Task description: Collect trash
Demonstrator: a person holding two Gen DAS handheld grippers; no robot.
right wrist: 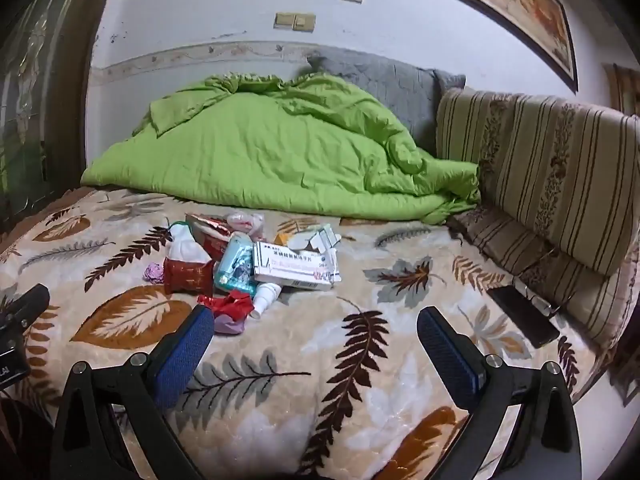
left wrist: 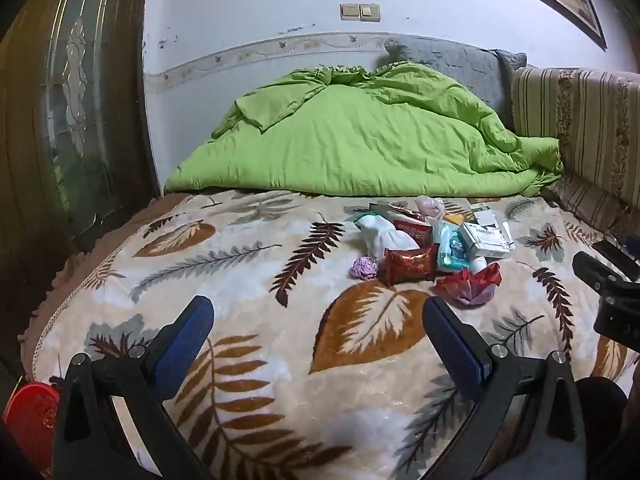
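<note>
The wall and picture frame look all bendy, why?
Both wrist views come through fisheye lenses: in the left wrist view the brown glass-panelled door bows outward; in the right wrist view the long framed picture curves. Corners go black; the pile of wrappers and boxes looks slightly soft.

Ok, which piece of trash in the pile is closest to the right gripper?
The crumpled red wrapper at the pile's near edge, just past the right gripper's left finger. The white box and the other pieces lie farther back.
</note>
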